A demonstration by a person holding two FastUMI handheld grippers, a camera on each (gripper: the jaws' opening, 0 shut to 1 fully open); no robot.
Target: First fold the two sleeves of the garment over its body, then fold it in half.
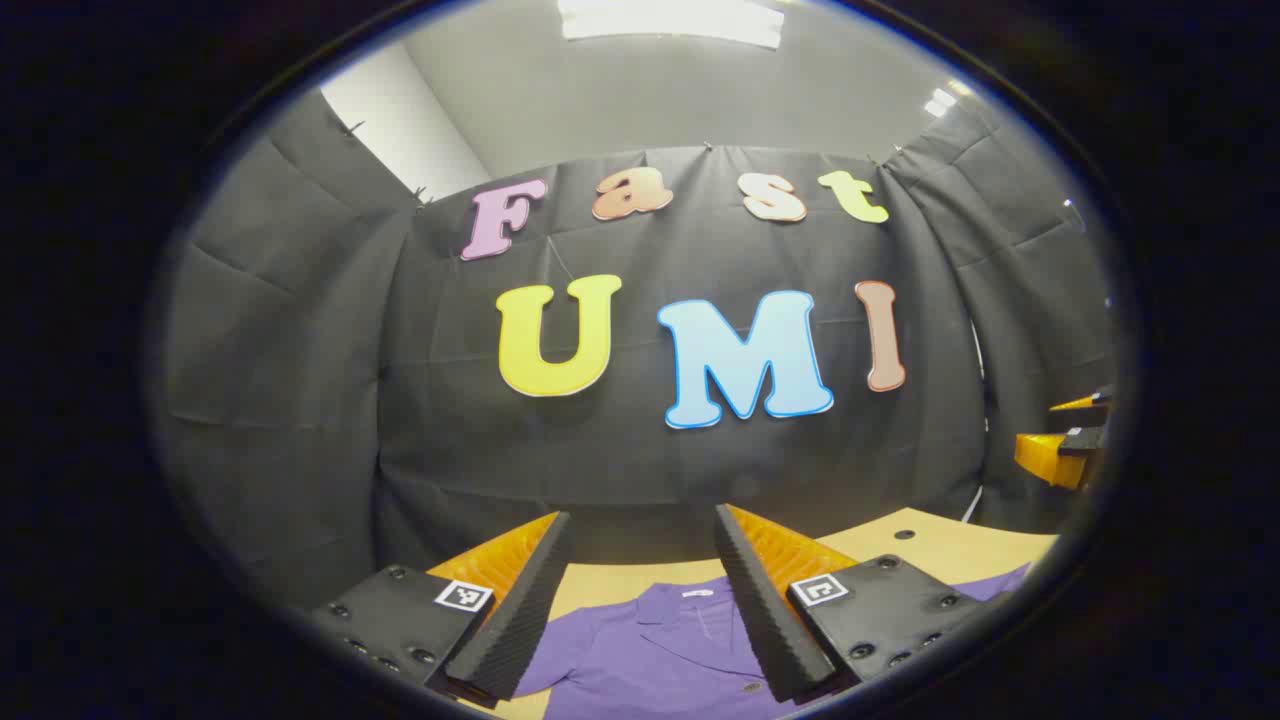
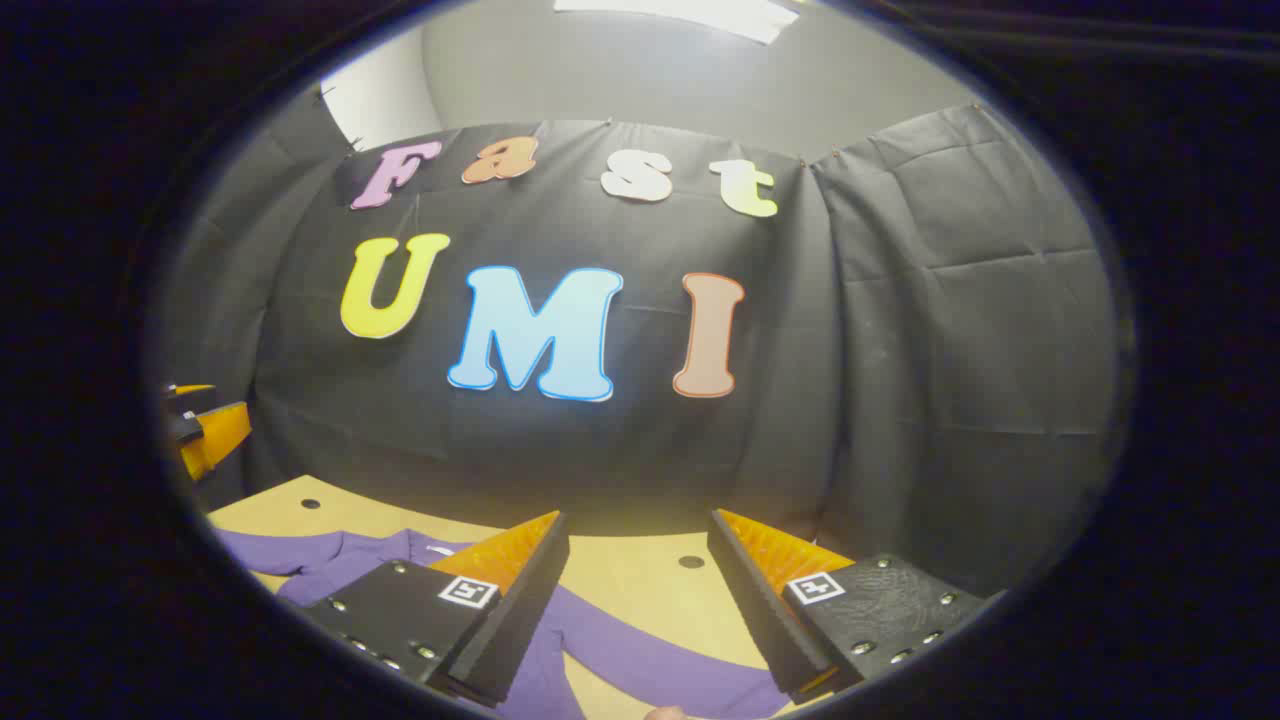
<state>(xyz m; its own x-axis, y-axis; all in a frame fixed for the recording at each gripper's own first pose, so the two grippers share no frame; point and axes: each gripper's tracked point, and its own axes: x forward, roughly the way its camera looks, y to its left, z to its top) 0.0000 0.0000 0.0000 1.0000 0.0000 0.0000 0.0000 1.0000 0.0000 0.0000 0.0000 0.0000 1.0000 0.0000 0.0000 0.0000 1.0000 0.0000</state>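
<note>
Purple garment lies flat on the desk (sleeves unfolded). My fingers gape empty on both grippers; I'd pinch each cuff low

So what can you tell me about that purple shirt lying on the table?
The purple shirt looks like soft woven cloth with a fold-down collar, a small white tag inside the neck and a buttoned front. It lies flat, front side up, on the light wooden table. In the right gripper view one sleeve stretches out sideways, not yet folded over the body. Both tools hang above it with fingers apart; neither seems to touch it.
</note>
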